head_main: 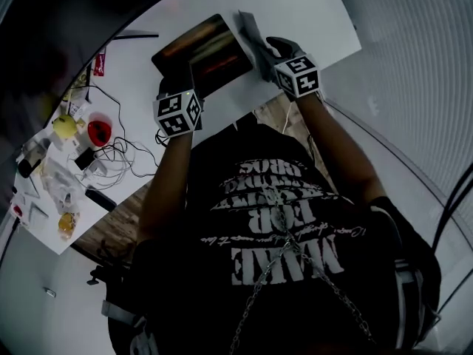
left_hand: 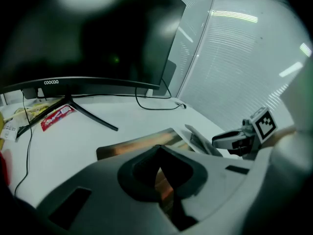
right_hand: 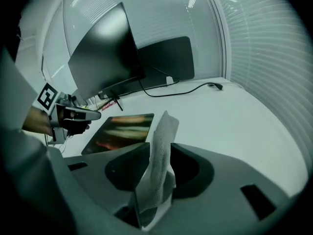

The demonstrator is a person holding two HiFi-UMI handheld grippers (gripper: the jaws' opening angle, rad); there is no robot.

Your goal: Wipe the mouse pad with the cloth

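The pad [head_main: 211,46] lies flat on the white bench [head_main: 303,9], in front of the person, with dark, orange and yellow stripes on its face. The left tongs [head_main: 184,78] are at the near left corner of the pad. In the left gripper view the left tongs [left_hand: 159,173] are almost pressed together; only a thin slit is between the jaws, and the orange of the pad [left_hand: 142,143] shows through it. Nothing is pinched there. The right tongs [head_main: 260,50] are at the right edge of the pad and they pinch the cloth [head_main: 249,29]. In the right gripper view the jaws of the right tongs [right_hand: 154,190] are closed on the lower part of the cloth [right_hand: 161,146], which is white with a rough texture and stands up from them as a folded strip. The pad [right_hand: 124,131] is to the left of the cloth there, and the left tongs [right_hand: 83,115] are by its left side. Whether the cloth touches the pad, I cannot tell. Behind the pad a dark monitor [left_hand: 98,33] stands on a thin stand, with a red packet [left_hand: 57,117] under it. A black cable [right_hand: 181,89] runs over the bench behind. At the left end of the bench there are a yellow thing [head_main: 65,126], a red thing [head_main: 99,132] and some wires [head_main: 122,157].
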